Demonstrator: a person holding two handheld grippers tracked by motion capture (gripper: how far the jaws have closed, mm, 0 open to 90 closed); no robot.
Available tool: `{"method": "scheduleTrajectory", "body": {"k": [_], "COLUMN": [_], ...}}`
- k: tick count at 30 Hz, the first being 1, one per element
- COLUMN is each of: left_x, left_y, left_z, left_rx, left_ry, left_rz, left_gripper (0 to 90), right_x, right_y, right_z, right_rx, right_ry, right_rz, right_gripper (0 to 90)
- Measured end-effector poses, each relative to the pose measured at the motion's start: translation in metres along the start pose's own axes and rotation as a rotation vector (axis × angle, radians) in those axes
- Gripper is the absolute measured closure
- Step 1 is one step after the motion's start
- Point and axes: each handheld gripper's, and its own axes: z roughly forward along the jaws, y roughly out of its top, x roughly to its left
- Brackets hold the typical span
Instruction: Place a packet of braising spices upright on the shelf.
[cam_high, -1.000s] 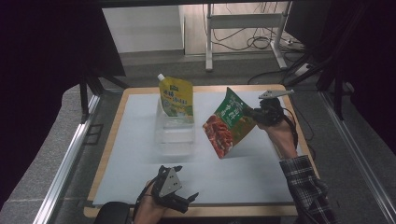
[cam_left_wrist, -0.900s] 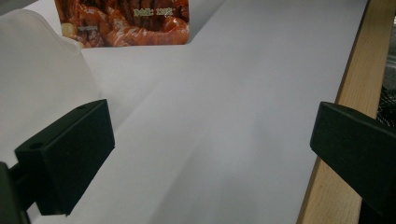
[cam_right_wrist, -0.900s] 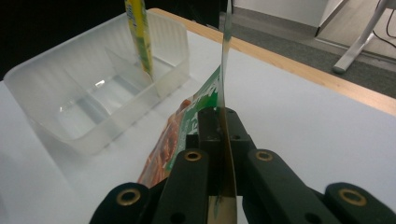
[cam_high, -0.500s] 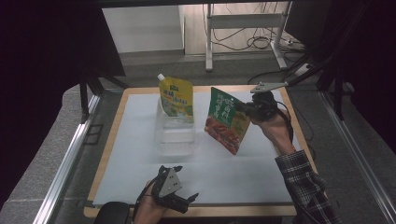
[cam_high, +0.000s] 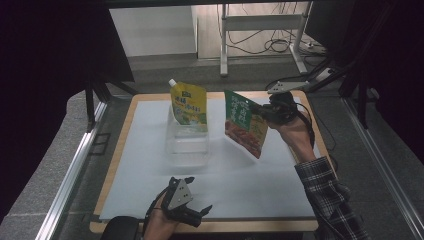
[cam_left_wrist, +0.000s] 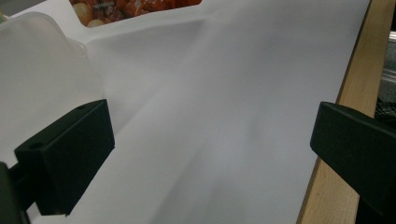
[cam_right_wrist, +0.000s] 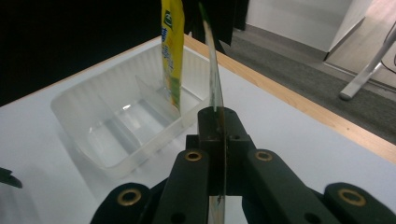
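Right tool clamps the green pouch edge-on, hanging down from its jaws; the clear tray lies ahead, lower, nearer this hand. Left tool gapes wide.

green pouch: print illegible | yellow pouch: print illegible

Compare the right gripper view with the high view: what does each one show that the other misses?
Right gripper view alone: the right hand-held gripper is shut on the edge of the green-and-red flat food pouch, and the clear plastic tray has inner dividers.

High view alone: the pouch's printed face, the left hand-held gripper open near the wooden table edge.

Both: the yellow spouted pouch standing at the tray's far end, on the white sheet.
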Motion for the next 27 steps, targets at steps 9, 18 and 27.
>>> {"method": "scheduleTrajectory", "body": {"k": [9,18,27], "left_x": [0.001,0.0,0.0], "left_y": [0.0,0.0,0.0], "left_z": [0.0,0.001,0.0], "left_rx": [-0.006,-0.003,0.0], "left_ry": [-0.004,-0.011,-0.016], "left_rz": [-0.007,-0.009,-0.003], "left_gripper": [0.0,0.0,0.0], "right_x": [0.01,0.015,0.018], "right_y": [0.017,0.034,0.051], "right_z": [0.002,0.007,0.012], "right_rx": [-0.026,-0.042,-0.06], "right_ry": [0.066,0.089,0.117], "right_rz": [-0.018,-0.042,-0.041], "right_gripper": [88.7,88.8,88.7]}}
